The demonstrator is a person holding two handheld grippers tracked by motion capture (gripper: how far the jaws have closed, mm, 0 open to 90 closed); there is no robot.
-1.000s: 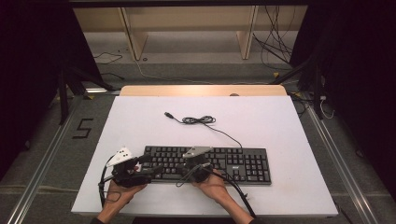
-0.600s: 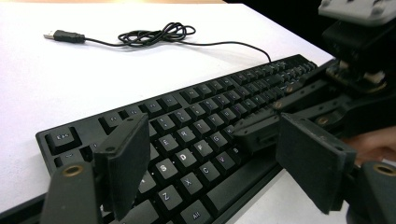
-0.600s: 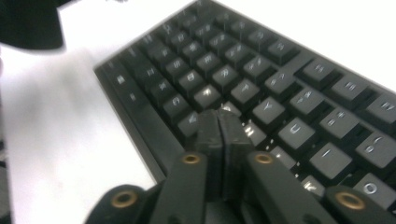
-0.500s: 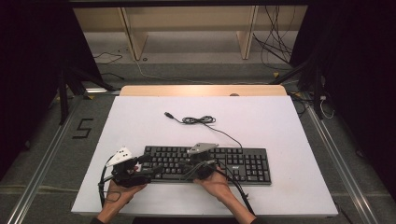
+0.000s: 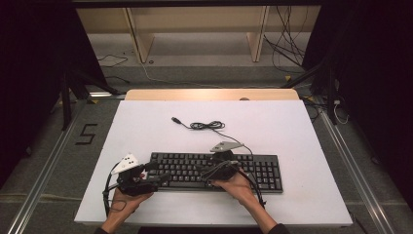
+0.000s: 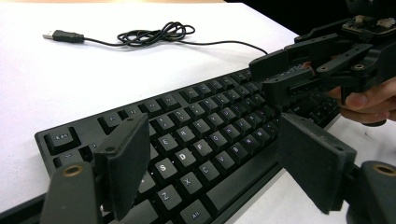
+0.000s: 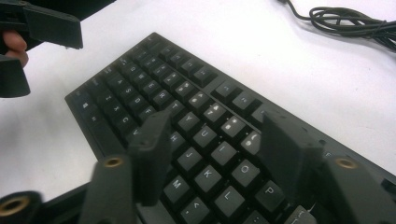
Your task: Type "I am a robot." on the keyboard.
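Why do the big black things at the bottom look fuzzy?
In the right gripper view the right gripper's jaws sit too near the camera, so they blur, while the keyboard stays sharper. In the left gripper view the left gripper blurs likewise.

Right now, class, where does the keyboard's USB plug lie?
In the high view the USB plug lies on the white table, behind the keyboard, left of its coiled cable.

Grey floor (image 5: 204,53), wooden shelving (image 5: 195,24)

- I see a white rectangular table (image 5: 146,122) with a pale wooden far edge.
- Flat on it: a black full-size keyboard (image 5: 263,170), its black coiled USB cable (image 5: 207,125).
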